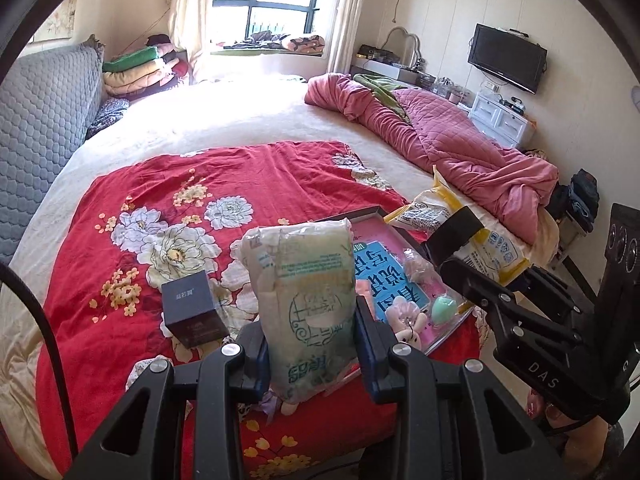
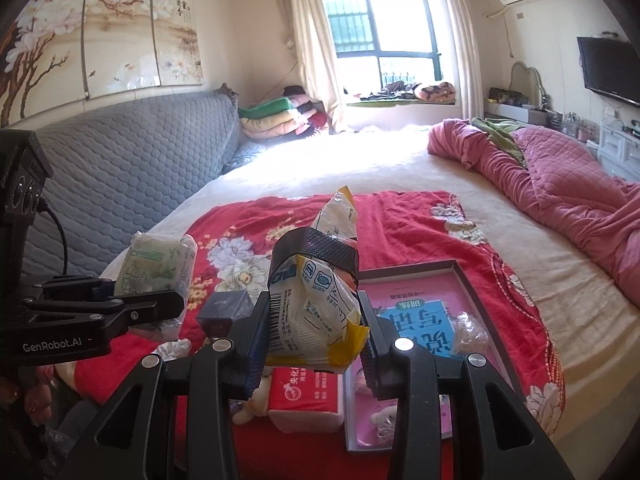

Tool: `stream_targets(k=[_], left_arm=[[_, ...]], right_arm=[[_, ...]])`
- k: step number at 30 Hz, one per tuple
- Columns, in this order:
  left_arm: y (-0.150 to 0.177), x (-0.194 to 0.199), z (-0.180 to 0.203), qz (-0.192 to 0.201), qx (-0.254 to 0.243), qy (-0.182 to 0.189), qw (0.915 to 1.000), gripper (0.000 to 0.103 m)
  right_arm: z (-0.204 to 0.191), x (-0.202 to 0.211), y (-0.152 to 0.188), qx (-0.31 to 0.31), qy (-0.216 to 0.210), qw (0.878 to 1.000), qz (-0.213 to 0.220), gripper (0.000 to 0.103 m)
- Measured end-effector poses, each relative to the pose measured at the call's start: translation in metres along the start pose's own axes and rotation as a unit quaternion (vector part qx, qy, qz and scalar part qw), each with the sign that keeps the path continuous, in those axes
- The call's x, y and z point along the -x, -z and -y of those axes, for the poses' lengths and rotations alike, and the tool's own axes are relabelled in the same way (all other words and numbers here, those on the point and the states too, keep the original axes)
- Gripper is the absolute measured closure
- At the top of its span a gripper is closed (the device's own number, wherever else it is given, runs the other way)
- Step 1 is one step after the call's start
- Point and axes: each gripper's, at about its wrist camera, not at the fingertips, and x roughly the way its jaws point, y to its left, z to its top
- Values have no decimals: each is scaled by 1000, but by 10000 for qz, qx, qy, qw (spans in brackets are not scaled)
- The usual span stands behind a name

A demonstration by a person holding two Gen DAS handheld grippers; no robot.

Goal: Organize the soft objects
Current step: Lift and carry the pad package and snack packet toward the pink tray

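With the left gripper (image 1: 314,354) clamping the pale green plastic tissue pack (image 1: 304,304) and the right gripper (image 2: 312,344) clamping the crumpled yellow-white plastic tissue pack (image 2: 316,320), either slippery wrapper may slip free.

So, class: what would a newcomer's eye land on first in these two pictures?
A pale green pack, clamped upright in the left gripper, fills the foreground. A yellow-and-white pack is pinched in the right gripper. Under both, a red flowered quilt covers the bed.
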Motion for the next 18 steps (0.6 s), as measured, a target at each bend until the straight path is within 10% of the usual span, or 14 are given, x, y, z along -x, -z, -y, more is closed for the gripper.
stream_targets(k=[18], left_arm=[[-16, -26, 45, -82, -347, 169, 9992, 68]], right_arm=[[39, 13, -5, -385, 322, 9984, 250, 63]])
